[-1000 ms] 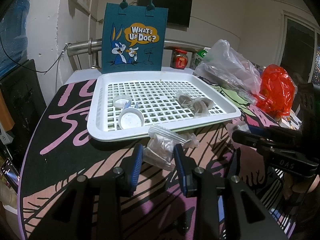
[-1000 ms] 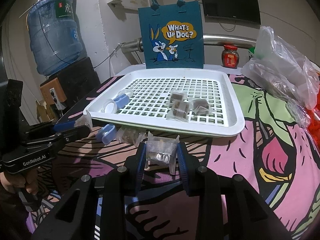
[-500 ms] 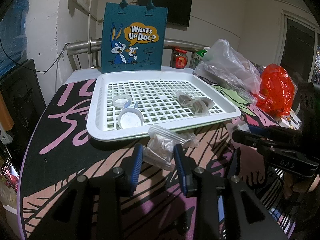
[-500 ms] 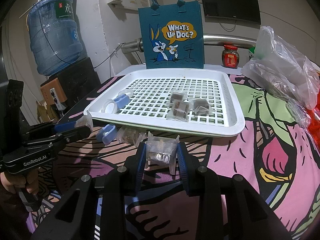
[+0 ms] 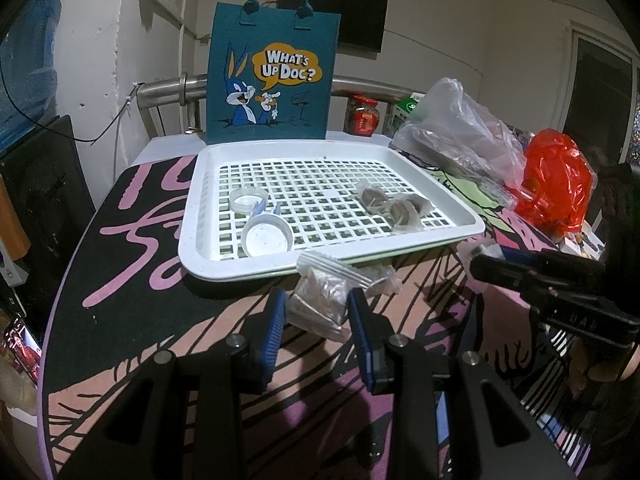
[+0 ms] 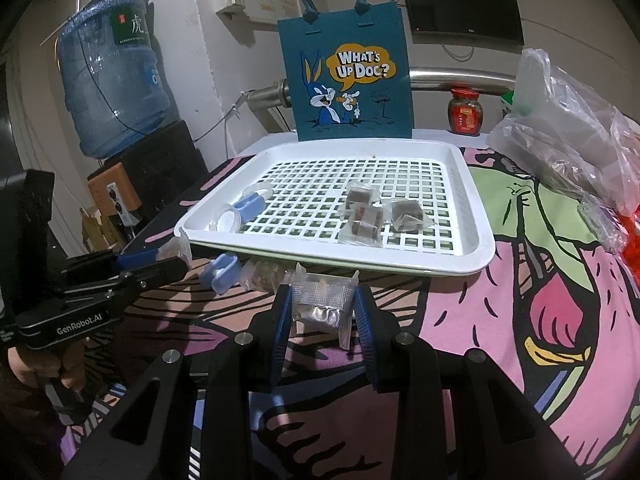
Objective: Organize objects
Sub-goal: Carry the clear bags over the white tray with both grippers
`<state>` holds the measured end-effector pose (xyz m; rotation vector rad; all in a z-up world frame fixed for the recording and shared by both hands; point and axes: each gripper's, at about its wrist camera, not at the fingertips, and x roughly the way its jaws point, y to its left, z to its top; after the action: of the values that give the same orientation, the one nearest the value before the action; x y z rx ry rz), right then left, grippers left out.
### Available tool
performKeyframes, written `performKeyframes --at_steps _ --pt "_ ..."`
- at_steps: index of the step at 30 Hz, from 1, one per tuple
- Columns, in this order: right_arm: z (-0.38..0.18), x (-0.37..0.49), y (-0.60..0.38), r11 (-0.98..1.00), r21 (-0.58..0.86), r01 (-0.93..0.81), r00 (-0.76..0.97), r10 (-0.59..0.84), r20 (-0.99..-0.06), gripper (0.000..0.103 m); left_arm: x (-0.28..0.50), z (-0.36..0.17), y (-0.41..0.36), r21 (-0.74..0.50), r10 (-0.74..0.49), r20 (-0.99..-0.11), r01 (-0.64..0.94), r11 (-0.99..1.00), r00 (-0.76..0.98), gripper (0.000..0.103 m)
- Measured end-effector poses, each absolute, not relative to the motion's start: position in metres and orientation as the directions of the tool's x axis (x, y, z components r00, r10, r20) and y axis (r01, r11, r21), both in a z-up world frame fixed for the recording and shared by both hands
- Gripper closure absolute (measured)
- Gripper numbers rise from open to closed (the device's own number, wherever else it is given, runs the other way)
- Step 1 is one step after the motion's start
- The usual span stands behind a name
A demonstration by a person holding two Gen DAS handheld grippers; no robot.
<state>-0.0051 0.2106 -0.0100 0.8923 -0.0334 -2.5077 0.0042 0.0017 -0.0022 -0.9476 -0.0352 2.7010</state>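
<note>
A white slotted tray (image 5: 192, 236) (image 6: 476, 208) lies on the cartoon-print table. It holds two round plastic lids (image 5: 267, 236) with a blue clip and three wrapped brown cubes (image 6: 364, 216). My left gripper (image 5: 316, 308) is shut on a clear zip bag of brownish bits (image 5: 320, 300) just in front of the tray's near edge. My right gripper (image 6: 322, 308) is shut on a small clear packet with foil (image 6: 322, 304), also just before the tray. Each gripper shows in the other's view, the left one (image 6: 152, 264) and the right one (image 5: 492, 264).
A teal "What's Up Doc?" tote (image 5: 272, 80) stands behind the tray. Clear plastic bags (image 5: 460, 136) and a red bag (image 5: 556, 180) lie at the right. A blue clip (image 6: 220, 276) and another small bag (image 6: 264, 276) lie before the tray. A water jug (image 6: 112, 92) stands far left.
</note>
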Motion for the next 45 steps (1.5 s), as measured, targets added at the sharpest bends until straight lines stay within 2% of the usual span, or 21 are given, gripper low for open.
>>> performKeyframes --at_steps 16,37,45 --pt "0.046 -0.035 0.232 -0.880 0.226 0.417 -0.734 -0.473 -0.488 0.073 -0.028 0.038 -0.026 -0.103 0.219 -0.560 -0.196 -0.975 -0.799 0.072" --pt "0.049 -0.081 0.235 -0.896 0.235 0.376 -0.759 -0.444 -0.476 0.073 -0.078 0.033 -0.012 -0.057 0.161 -0.573 -0.156 -0.986 -0.804 0.072" --pt "0.065 -0.104 0.224 -0.893 0.172 0.415 -0.786 -0.448 -0.426 0.073 -0.104 0.035 -0.019 -0.059 0.134 -0.573 -0.122 -0.991 -0.809 0.072"
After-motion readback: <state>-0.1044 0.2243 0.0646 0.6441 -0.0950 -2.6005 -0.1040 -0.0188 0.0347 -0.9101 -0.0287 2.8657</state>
